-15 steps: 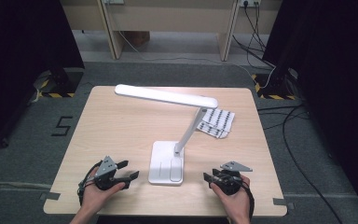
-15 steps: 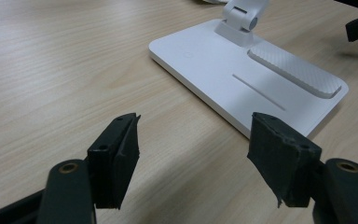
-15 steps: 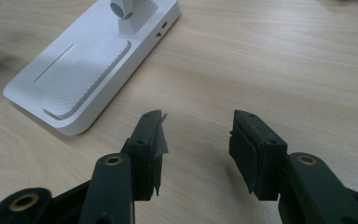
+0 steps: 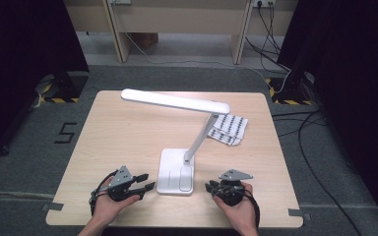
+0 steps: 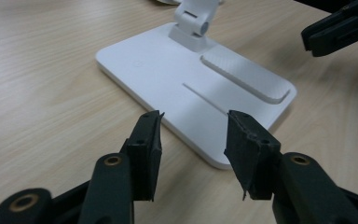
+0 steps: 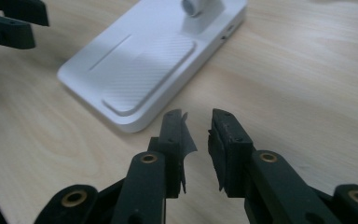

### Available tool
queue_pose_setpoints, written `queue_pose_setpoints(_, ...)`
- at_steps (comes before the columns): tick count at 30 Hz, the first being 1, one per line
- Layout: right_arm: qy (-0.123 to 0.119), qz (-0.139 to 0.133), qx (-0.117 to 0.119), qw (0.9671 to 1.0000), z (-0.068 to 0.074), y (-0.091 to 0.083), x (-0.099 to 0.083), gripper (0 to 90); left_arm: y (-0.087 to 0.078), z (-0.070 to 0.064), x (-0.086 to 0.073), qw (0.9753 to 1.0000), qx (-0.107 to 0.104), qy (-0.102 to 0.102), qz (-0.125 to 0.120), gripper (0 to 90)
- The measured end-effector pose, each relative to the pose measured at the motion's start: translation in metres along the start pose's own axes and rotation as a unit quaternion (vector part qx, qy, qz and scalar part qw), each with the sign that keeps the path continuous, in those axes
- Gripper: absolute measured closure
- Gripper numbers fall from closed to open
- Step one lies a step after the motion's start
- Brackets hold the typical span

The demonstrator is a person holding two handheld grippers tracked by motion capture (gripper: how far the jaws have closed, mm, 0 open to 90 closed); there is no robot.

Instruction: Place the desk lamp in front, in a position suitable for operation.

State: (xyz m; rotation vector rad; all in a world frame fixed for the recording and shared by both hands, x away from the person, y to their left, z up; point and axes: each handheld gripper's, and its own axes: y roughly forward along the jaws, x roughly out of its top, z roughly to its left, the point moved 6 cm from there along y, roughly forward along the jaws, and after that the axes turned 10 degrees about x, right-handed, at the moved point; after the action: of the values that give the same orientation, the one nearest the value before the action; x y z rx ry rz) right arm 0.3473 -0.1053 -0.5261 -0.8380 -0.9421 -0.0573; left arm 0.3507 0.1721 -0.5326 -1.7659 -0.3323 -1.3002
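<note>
A white desk lamp stands on the wooden table (image 4: 128, 132), its flat base (image 4: 176, 178) near the front edge and its long head (image 4: 174, 102) reaching left over the table. My left gripper (image 4: 146, 182) rests just left of the base, open, with nothing between its jaws. In the left gripper view the gripper (image 5: 193, 135) points at the base's near corner (image 5: 214, 161). My right gripper (image 4: 209, 187) lies just right of the base. In the right gripper view the gripper (image 6: 199, 128) is open by a narrow gap, empty, beside the base (image 6: 144, 56).
A folded black-and-white patterned cloth (image 4: 230, 129) lies at the table's right, behind the lamp arm (image 4: 199, 140). The other gripper (image 5: 340, 25) shows across the base, as does the left one (image 6: 9, 21). Cables (image 4: 295, 123) run on the floor at the right.
</note>
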Motion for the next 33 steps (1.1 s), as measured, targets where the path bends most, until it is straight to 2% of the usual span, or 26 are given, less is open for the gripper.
queue_pose_setpoints(3, 0.002, 0.012, 0.021, 0.9997, 0.011, 0.007, -0.002, 72.3, 0.002, -0.008, -0.002, 0.9998, -0.014, 0.008, 0.007, 54.1)
queue_pose_setpoints(9, -0.007, 0.033, 0.049, 0.9982, 0.024, 0.022, -0.007, 55.4, 0.004, -0.007, -0.002, 0.9997, -0.007, 0.022, 0.013, 47.7)
queue_pose_setpoints(12, -0.011, 0.037, 0.05, 0.998, 0.026, 0.025, -0.005, 50.4, 0.006, -0.007, -0.003, 0.9995, -0.005, 0.026, 0.016, 42.2)
queue_pose_setpoints(18, -0.021, 0.051, 0.045, 0.9974, 0.028, 0.031, -0.004, 50.1, 0.013, -0.009, -0.009, 0.9992, -0.019, 0.004, 0.036, 40.0)
queue_pose_setpoints(23, -0.036, 0.061, 0.037, 0.9968, 0.029, 0.039, -0.004, 51.4, 0.016, -0.007, -0.008, 0.9988, -0.018, 0.003, 0.047, 46.7)
queue_pose_setpoints(29, -0.043, 0.068, 0.032, 0.9962, 0.028, 0.045, -0.003, 53.4, 0.023, -0.006, -0.01, 0.9977, -0.022, -0.006, 0.064, 48.6)
queue_pose_setpoints(33, -0.048, 0.067, 0.032, 0.9961, 0.025, 0.048, -0.002, 55.2, 0.024, -0.007, -0.01, 0.9973, -0.03, -0.01, 0.066, 49.5)
